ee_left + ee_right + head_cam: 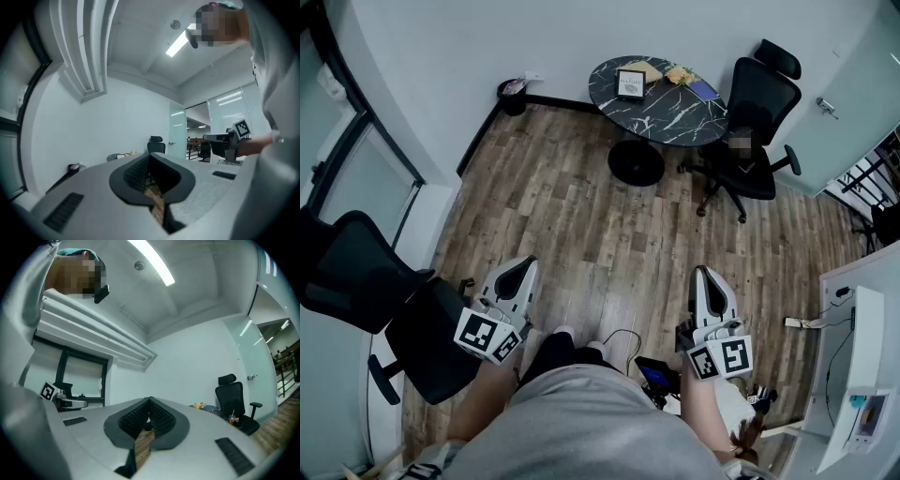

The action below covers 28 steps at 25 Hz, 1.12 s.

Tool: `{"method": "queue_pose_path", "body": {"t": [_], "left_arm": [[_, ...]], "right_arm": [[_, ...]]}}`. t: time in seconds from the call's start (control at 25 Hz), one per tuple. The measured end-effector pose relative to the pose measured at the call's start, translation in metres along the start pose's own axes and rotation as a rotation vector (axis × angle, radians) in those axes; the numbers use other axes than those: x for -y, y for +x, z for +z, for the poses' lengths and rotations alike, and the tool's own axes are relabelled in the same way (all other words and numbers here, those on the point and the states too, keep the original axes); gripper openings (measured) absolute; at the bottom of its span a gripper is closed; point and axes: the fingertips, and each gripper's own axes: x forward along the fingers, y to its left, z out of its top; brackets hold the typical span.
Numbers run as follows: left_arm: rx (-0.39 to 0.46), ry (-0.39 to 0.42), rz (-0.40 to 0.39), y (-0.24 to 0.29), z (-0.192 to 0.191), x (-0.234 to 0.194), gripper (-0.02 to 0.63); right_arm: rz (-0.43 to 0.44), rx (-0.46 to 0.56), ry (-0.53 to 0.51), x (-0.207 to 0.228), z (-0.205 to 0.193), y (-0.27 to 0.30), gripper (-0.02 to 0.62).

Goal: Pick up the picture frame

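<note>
The approach is judged to be the step in hand. The picture frame (pixel 630 83) is being seen on the round table (pixel 667 118) at upper centre, well apart from both grippers. The left gripper (pixel 518 269) and the right gripper (pixel 704 275) are being held low in the frame, jaws pressed together on nothing. Next, the table is needing to be neared and a pair of jaws parted.
</note>
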Motion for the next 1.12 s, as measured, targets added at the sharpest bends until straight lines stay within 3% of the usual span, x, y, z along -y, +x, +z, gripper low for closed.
{"method": "queue_pose_path", "body": {"t": [0.64,1.12], "left_arm": [[0.005,0.022,0.017,0.005,-0.001,0.008,0.007],[0.009,0.044,0.064,0.012,-0.011,0.025,0.007]], "right_arm": [[0.021,0.009,-0.004,0.010,0.001,-0.006,0.025],[0.045,0.072,0.071,0.036,0.002,-0.020,0.026]]}}
